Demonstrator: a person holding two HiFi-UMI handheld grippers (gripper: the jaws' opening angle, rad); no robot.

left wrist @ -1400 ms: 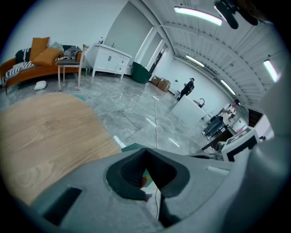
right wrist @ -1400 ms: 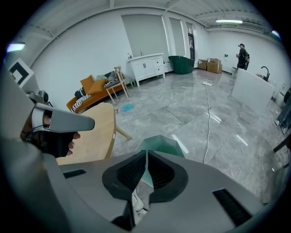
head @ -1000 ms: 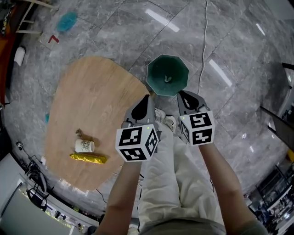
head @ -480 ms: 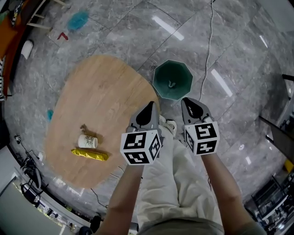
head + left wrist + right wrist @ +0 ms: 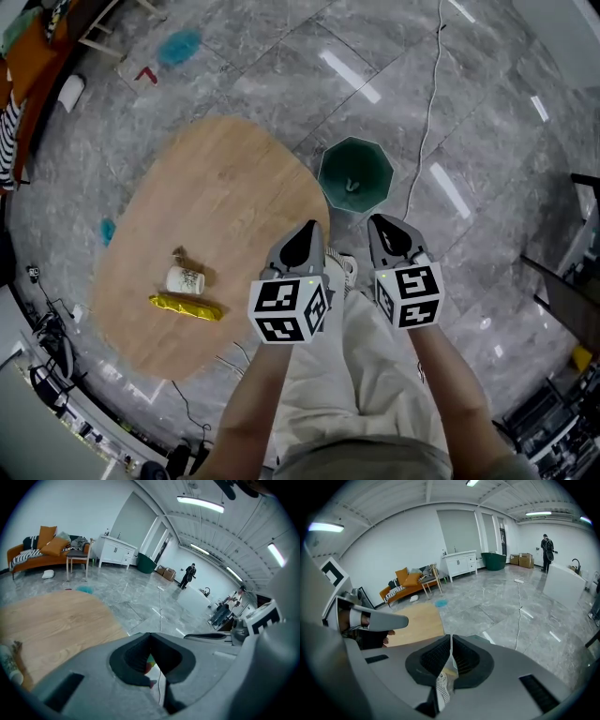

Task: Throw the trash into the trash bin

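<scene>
One cup [image 5: 185, 279], one wrapper [image 5: 186, 307], left of jaws

A green bin [image 5: 355, 173] stands on the grey floor [image 5: 487, 141] just beside a wooden table [image 5: 225, 197] bearing a paper cup [image 5: 186, 279] and a yellow wrapper [image 5: 186, 307]. The left gripper [image 5: 309, 231] and right gripper [image 5: 379, 226] hang side by side.

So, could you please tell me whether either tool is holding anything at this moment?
Nothing is held: the left tool and the right tool are both shut and empty.
</scene>
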